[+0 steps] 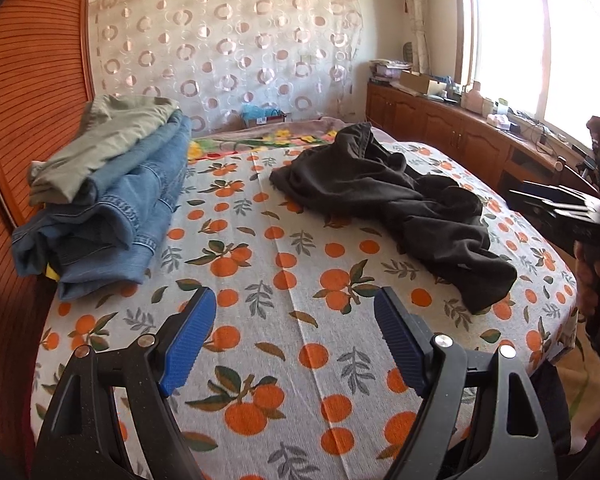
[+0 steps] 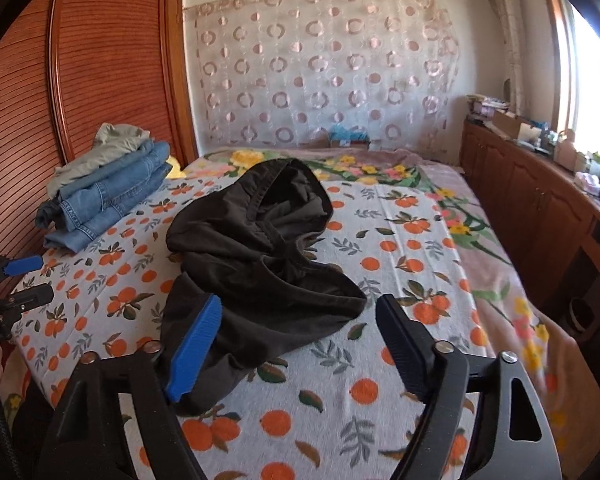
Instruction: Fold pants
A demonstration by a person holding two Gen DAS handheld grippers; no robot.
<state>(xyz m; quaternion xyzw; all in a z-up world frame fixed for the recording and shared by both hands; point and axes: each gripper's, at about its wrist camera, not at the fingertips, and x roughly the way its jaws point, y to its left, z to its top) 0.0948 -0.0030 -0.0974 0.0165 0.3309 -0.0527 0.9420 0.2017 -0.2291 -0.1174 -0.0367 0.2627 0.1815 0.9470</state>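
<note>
Crumpled black pants (image 1: 400, 200) (image 2: 260, 256) lie unfolded on the orange-print sheet (image 1: 284, 312) (image 2: 380, 380) of the bed. My left gripper (image 1: 294, 336) hovers over bare sheet near the front edge, open, with the pants ahead and to the right. My right gripper (image 2: 298, 344) is open just above the near leg end of the pants. Its left finger (image 2: 196, 352) stands over the black cloth and nothing is pinched between the pads. The left gripper (image 2: 20, 276) also shows at the left edge of the right wrist view.
A stack of folded jeans and olive pants (image 1: 108, 200) (image 2: 108, 188) sits at the bed's left side against a wooden wardrobe (image 1: 28, 100). A floral blanket (image 2: 480, 248) covers the far and right part. A cluttered wooden cabinet (image 1: 460, 120) runs under the window on the right.
</note>
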